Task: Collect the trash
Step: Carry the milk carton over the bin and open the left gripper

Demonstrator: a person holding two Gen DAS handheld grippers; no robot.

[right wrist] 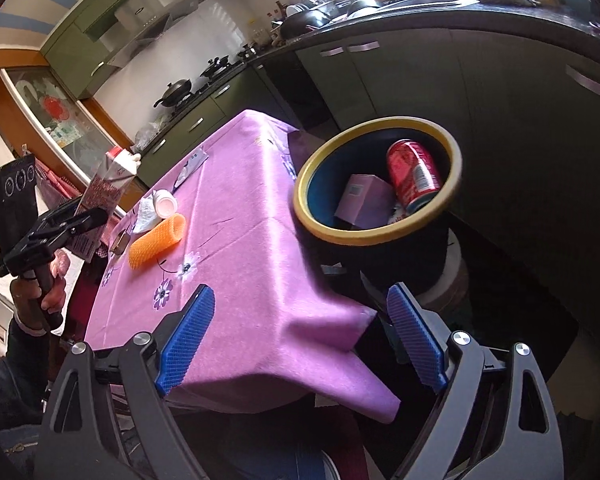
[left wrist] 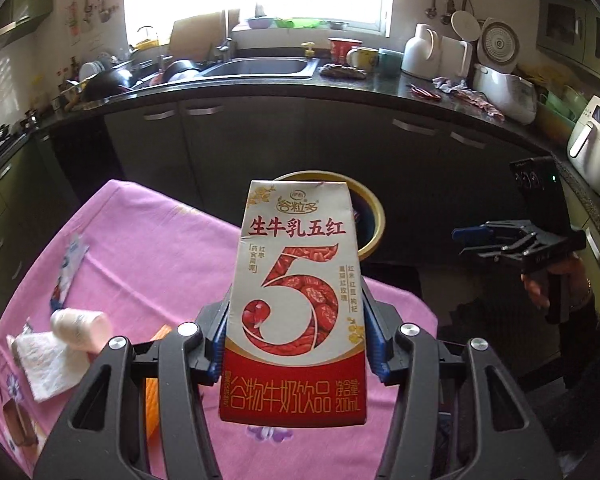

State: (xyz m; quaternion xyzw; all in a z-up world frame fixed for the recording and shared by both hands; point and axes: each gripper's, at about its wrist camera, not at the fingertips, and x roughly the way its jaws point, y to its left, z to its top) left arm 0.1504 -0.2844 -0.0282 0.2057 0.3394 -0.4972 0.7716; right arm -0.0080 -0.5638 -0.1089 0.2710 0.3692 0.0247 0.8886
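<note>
A: Carton [left wrist: 296, 300] upright in our left gripper [left wrist: 296, 344], blue pads clamped on both its sides, above the pink tablecloth [left wrist: 148, 248].

B: Our right gripper [right wrist: 300, 340] gapes wide, holding nothing, near the cloth's corner beside the yellow-rimmed bin [right wrist: 374, 236].

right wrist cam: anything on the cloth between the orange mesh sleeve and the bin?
Nothing. In the right wrist view the stretch of pink tablecloth between the orange mesh sleeve and the yellow-rimmed bin is bare.

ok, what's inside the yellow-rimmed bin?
Bin holds a red can, a pink box and a scrap beneath the can; the bottom is covered, unseen.
</note>
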